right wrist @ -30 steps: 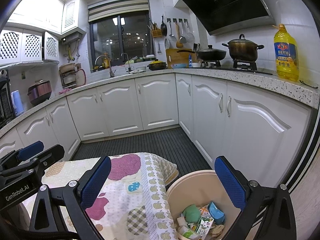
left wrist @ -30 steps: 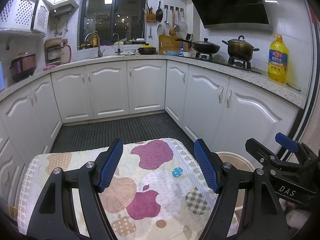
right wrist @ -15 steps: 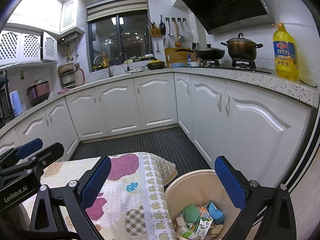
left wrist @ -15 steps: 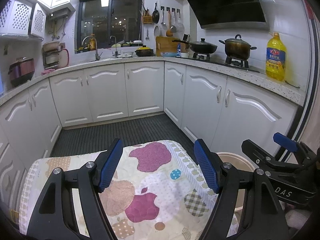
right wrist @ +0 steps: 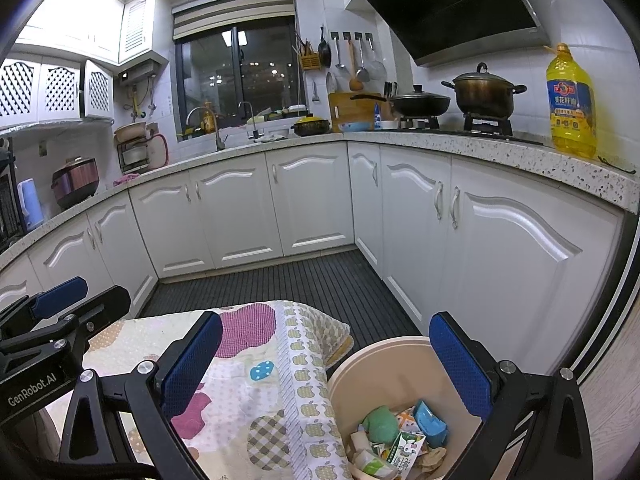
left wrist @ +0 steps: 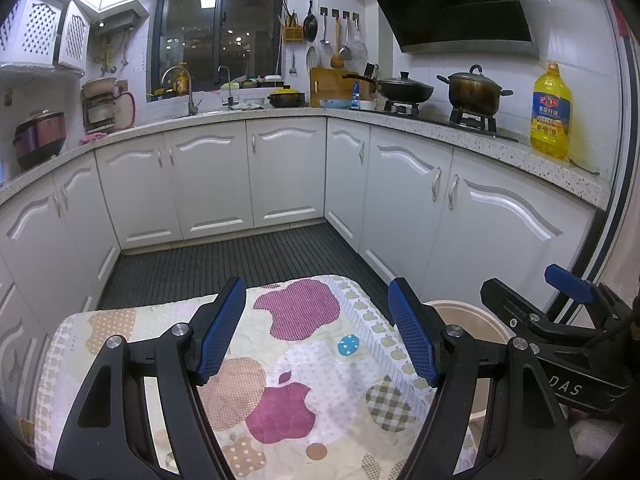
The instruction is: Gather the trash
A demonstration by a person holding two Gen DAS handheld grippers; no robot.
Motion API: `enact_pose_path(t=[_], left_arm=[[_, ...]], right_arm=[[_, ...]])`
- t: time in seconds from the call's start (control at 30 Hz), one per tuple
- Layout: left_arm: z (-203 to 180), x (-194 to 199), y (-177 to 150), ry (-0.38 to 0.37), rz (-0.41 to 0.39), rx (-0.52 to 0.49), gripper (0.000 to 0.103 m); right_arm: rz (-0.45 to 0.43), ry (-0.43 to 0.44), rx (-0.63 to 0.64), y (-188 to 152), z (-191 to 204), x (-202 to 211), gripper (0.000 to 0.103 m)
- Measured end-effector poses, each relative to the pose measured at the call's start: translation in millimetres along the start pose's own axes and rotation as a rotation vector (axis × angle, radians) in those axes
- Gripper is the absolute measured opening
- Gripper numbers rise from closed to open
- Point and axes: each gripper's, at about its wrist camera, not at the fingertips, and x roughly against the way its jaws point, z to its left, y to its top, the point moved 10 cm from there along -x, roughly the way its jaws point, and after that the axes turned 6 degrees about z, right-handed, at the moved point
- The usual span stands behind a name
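Note:
A beige trash bin (right wrist: 384, 364) stands on the floor right of the table and holds several pieces of trash (right wrist: 400, 436): a green lump, a blue packet, a small carton. Its rim also shows in the left wrist view (left wrist: 472, 316). My right gripper (right wrist: 328, 364) is open and empty above the gap between table edge and bin. My left gripper (left wrist: 318, 332) is open and empty above the table with the apple-patterned cloth (left wrist: 304, 360). No loose trash shows on the cloth.
White cabinets (right wrist: 304, 200) wrap the room under a speckled counter (right wrist: 480, 148) with pots, a stove and a yellow oil bottle (right wrist: 572, 104). Dark ribbed floor (right wrist: 280, 280) lies beyond the table. The cloth's corner (right wrist: 336, 332) hangs near the bin.
Both grippers stay open and empty. Both views have tilted up very slightly; nothing else has moved.

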Motion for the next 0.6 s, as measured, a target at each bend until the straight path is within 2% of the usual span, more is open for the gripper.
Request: enact_pose_path(t=[0.2,0.6], left_arm=[[3,-6,-5,0.0,-0.003,-0.011,0.073],[23,-24,-13,-0.024,0.027,0.032,0.073]], right_arm=[[0.017,0.0,0.008,-4,4,-8,0.103],[0.069,0.015,0.044,-14,27,-35,0.103]])
